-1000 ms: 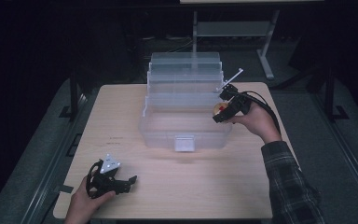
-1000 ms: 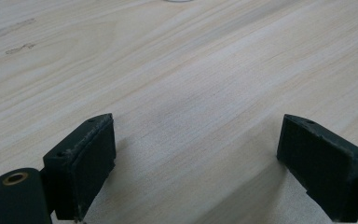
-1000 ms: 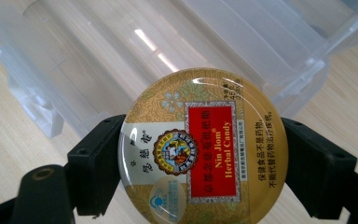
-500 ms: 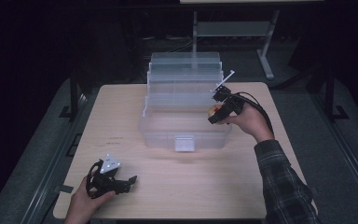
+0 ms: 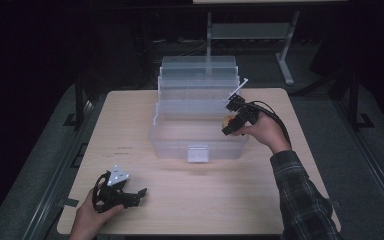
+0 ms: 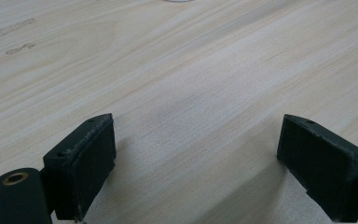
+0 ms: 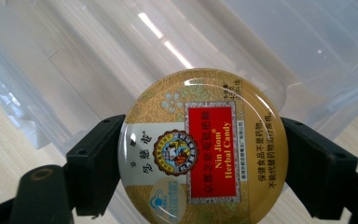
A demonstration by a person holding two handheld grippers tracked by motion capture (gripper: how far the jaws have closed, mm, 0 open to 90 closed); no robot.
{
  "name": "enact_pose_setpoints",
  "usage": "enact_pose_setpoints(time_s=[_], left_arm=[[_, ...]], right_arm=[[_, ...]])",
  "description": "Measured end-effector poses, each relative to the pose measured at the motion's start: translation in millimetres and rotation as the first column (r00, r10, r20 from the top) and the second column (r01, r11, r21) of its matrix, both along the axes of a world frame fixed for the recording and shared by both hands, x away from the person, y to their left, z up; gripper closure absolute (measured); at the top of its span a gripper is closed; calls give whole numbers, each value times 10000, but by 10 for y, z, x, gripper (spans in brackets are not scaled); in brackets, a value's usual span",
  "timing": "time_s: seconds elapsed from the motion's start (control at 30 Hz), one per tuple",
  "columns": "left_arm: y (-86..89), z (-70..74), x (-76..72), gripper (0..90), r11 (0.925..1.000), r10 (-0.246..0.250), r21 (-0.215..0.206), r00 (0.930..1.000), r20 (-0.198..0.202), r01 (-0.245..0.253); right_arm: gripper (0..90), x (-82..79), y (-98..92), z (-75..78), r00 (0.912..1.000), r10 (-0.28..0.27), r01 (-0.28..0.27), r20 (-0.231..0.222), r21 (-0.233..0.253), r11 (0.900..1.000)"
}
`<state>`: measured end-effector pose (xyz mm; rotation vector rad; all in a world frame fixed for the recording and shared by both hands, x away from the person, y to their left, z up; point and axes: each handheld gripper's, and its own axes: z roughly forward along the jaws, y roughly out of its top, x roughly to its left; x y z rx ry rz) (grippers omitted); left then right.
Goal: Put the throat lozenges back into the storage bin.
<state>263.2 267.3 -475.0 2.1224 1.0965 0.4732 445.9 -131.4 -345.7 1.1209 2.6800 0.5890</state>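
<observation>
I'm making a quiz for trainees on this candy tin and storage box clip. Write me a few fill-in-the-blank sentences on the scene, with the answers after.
1. The right gripper is shut on a round candy ____.
2. The English words on the tin read Nin Jiom Herbal ____.
3. The left gripper rests on the wooden table with its jaws ____.
4. The tin is held above the clear ____ storage box.

Missing words: tin; Candy; open; plastic
</observation>
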Motion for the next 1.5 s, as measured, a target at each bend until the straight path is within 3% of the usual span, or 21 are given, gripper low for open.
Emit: enact_pose_setpoints(time_s=[0.5,0.63,0.77,1.5], left_arm=[[0,0,0,106,10000,1,-1,10000,4,-1],[-1,0,0,106,10000,5,-9,10000,3,-5],[-1,0,-1,106,10000,2,-7,10000,4,-2],[1,0,1,106,10000,-7,11,10000,11,7]], right_arm=[[124,-95,-124,108,9987,-267,251,437,370,9990],[28,-153,-184,134,9972,-312,281,672,475,9985],[0,-229,-274,147,9946,-440,381,935,639,9972],[0,-675,-734,110,9813,-1022,869,1630,988,9913]])
